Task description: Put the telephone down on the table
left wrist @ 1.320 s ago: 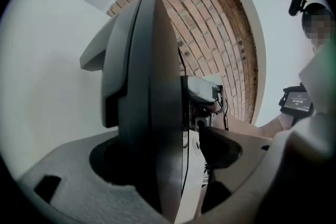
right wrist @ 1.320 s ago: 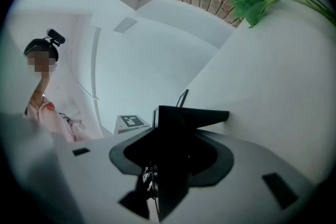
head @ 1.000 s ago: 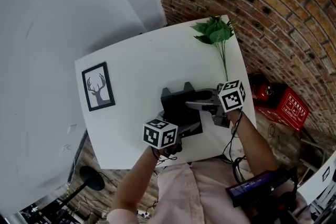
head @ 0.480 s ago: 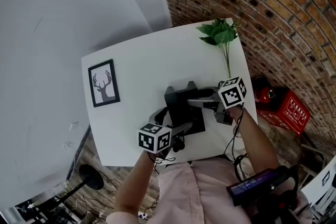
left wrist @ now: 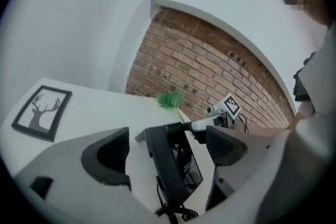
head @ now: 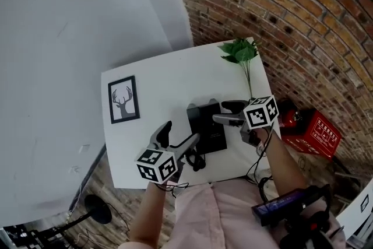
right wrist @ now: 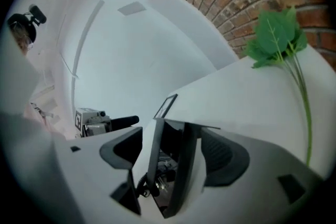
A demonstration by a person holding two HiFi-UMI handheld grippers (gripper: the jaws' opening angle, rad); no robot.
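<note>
Seemingly nearly done: the left gripper (head: 180,132), jaws wide after closing a touch, holds nothing just beside the telephone (head: 207,125), which rests on the table (head: 163,79) — the right gripper (head: 221,112), jaws just opened, straddles its edge without pressing. Only pulling away looks left.

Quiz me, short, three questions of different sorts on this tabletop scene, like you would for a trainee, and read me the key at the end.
1. True or false: the black desk telephone lies on the floor.
2. Fill in: the black-framed picture shows the silhouette of a ____ head.
3. Which thing is not on the white table? A) the picture B) the red crate C) the green leafy sprig

Key: 1 false, it rests on the table; 2 deer; 3 B.
</note>
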